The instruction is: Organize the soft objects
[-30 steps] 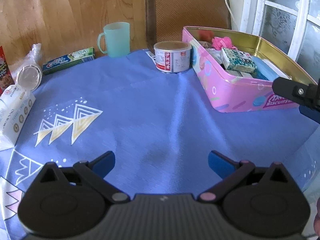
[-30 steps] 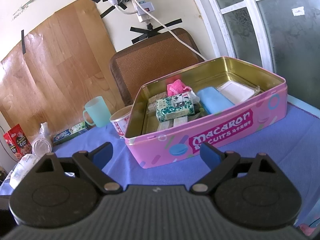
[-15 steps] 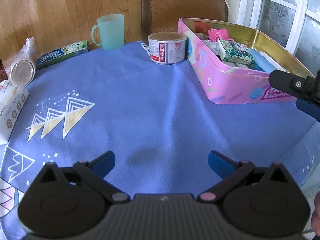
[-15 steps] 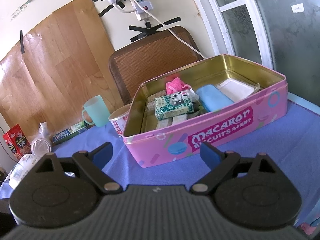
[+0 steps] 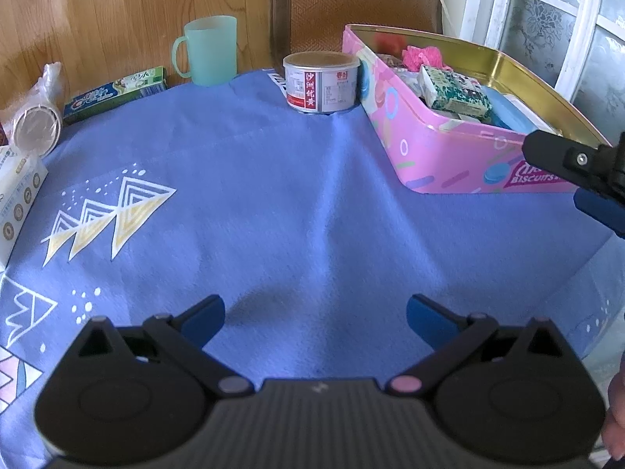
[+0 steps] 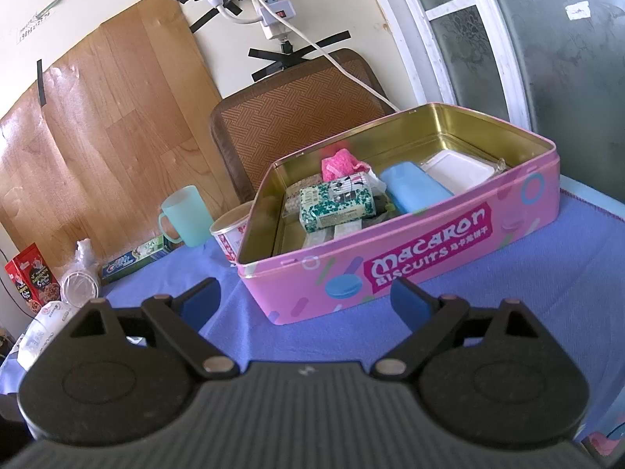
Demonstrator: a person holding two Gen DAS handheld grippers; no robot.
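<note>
Left gripper (image 5: 315, 312), foreground of the left wrist view: fingers spread wide, holding nothing, poised over a bare stretch of the blue cloth (image 5: 273, 195) covering the table. Right gripper (image 6: 305, 299), foreground of the right wrist view: fingers likewise wide apart and empty, directed at the near wall of the pink biscuit tin (image 6: 410, 258); one of its arms enters the left wrist view at the right edge, in front of the tin.

Middle distance: the open tin rests on the cloth and contains the soft items, namely a green-patterned tissue pack (image 6: 336, 205) lying on other flat packets, a pink knitted piece (image 6: 338, 164) behind it, a blue pad (image 6: 414, 189) and a white packet (image 6: 459, 170) towards the tin's right end.

Left margin: a white wipes pack (image 5: 15, 195) lies on the table edge, well apart from the tin, beside a bagged stack of cups (image 5: 35, 125).

Far edge: a toothpaste box (image 5: 117, 93), a green mug (image 5: 209, 51) and a can (image 5: 322, 82), the can just beside the tin's corner.

Judged progress: the task appears largely done, most soft items being already in the tin. The wipes pack may be the remaining candidate.
</note>
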